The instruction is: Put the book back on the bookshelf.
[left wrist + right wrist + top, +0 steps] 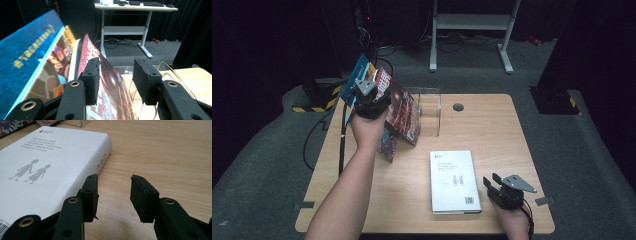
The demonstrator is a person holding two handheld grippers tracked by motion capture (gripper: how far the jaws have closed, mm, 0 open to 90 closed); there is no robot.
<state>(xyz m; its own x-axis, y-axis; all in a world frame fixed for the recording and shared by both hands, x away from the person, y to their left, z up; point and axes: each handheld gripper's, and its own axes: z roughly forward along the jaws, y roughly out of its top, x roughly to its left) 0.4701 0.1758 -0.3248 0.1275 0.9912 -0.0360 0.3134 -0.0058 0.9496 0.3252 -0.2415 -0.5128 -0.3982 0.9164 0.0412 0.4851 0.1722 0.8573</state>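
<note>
Several books lean together at the table's back left: a blue book point(357, 70) point(25, 55), a colourful one point(58, 58) and a red magazine point(404, 112) point(110, 85). My left gripper point(379, 97) point(117, 62) is raised at their top edge and open, its jaws astride the red magazine's upper edge without closing on it. A white book point(454, 181) point(40, 172) lies flat at the front centre. My right gripper point(491, 180) point(113, 178) rests low and open just right of that book's spine edge, with only bare table between its jaws.
A clear acrylic stand point(430, 112) point(172, 72) sits right of the leaning books. A cable hole point(458, 107) is in the wooden table point(492, 130). A white desk frame point(472, 22) stands on the floor beyond, and a yellow-black striped base point(314, 102) sits left.
</note>
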